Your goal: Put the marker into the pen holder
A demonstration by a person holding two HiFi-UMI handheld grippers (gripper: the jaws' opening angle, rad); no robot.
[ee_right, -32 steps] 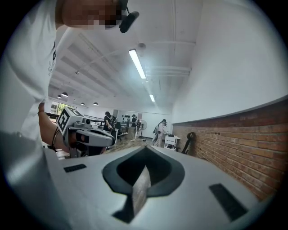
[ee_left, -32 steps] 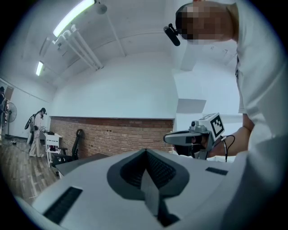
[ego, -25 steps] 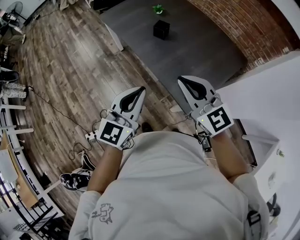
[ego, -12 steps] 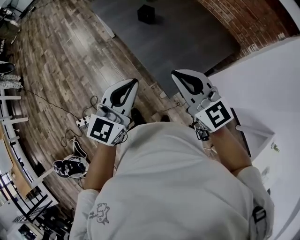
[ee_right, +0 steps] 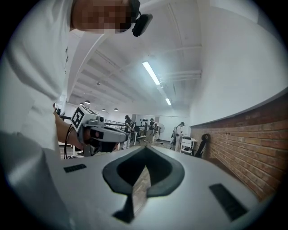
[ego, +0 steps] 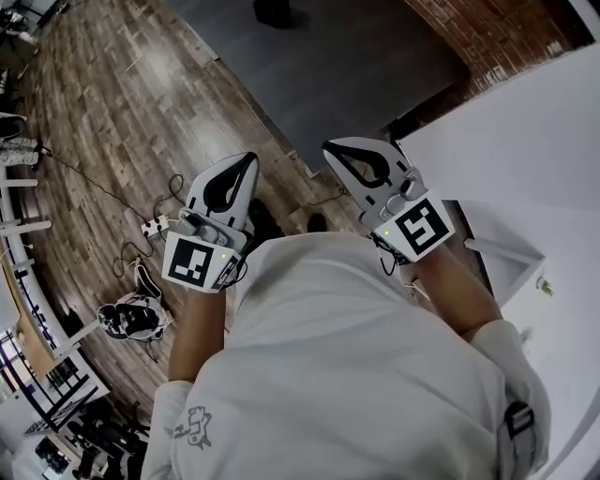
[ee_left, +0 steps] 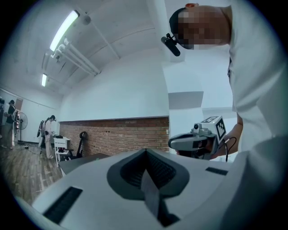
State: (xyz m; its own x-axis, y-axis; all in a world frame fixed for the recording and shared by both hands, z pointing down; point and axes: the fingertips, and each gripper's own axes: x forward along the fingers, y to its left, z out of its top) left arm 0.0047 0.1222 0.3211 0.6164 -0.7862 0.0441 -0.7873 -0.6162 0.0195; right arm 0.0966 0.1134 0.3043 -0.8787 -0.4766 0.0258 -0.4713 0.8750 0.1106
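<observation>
Both grippers are held close in front of the person's chest, above the wooden floor. My left gripper (ego: 246,159) is shut, its jaws meeting in a seam with nothing between them (ee_left: 146,152). My right gripper (ego: 330,147) is shut and empty too (ee_right: 144,149). Each gripper shows in the other's view: the right gripper (ee_left: 198,139) and the left gripper (ee_right: 101,133). A black box-shaped pen holder (ego: 273,11) stands on the dark grey table (ego: 356,66), cut off by the head view's top edge and well ahead of both grippers. No marker is in view.
A brick wall (ego: 487,28) runs behind the table at the upper right. A white surface (ego: 525,141) lies to the right. Cables and a power strip (ego: 150,226) lie on the wooden floor at the left, near a shoe (ego: 131,319). Other people stand far off (ee_right: 180,130).
The head view has swung, so the table and pen holder slid toward the top edge and the green thing beside the holder left the frame. Both grippers stayed shut near the chest.
</observation>
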